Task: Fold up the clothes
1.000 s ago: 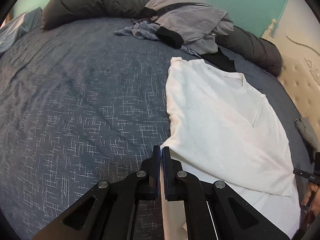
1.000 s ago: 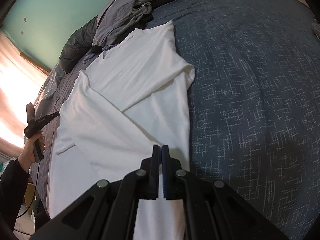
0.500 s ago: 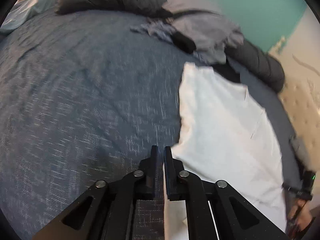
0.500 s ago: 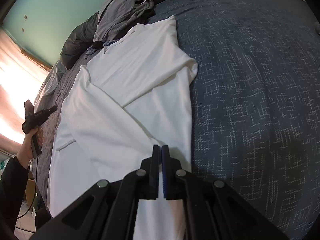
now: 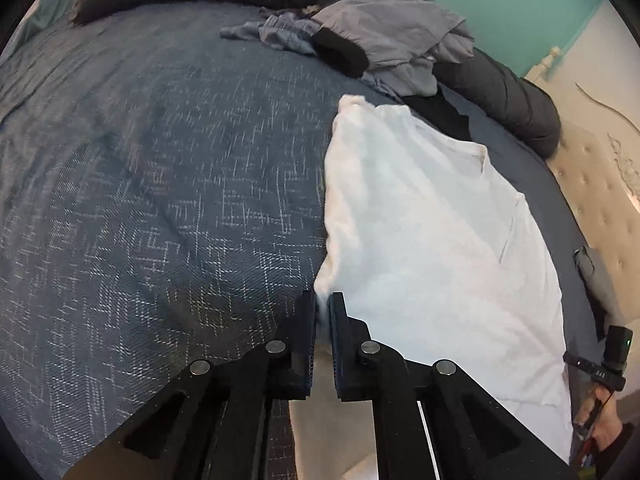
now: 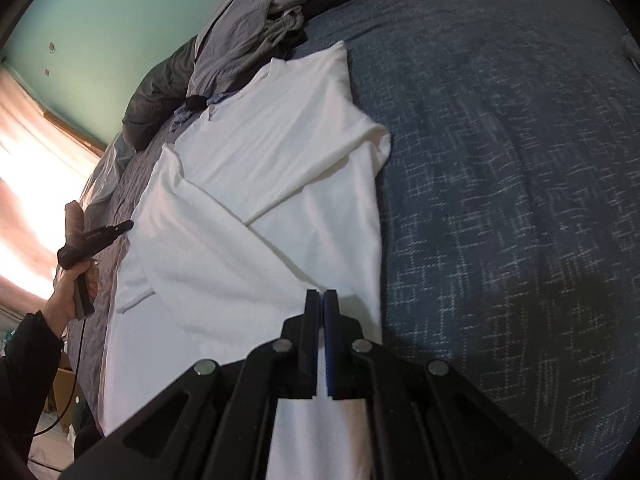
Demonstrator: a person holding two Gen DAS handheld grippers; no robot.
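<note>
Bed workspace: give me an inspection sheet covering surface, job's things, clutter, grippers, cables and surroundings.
Surface: blue patterned bedspread, lightly wrinkled.
Job's things: white shirt lying flat, one side folded over.
Clutter: grey clothes pile; dark rolled duvet.
Grippers: left gripper, fingers pinching the shirt edge; right gripper, fingers shut over the shirt, grip unclear.
Cables: black cable hanging below a hand.
Surroundings: teal wall, tufted headboard.
</note>
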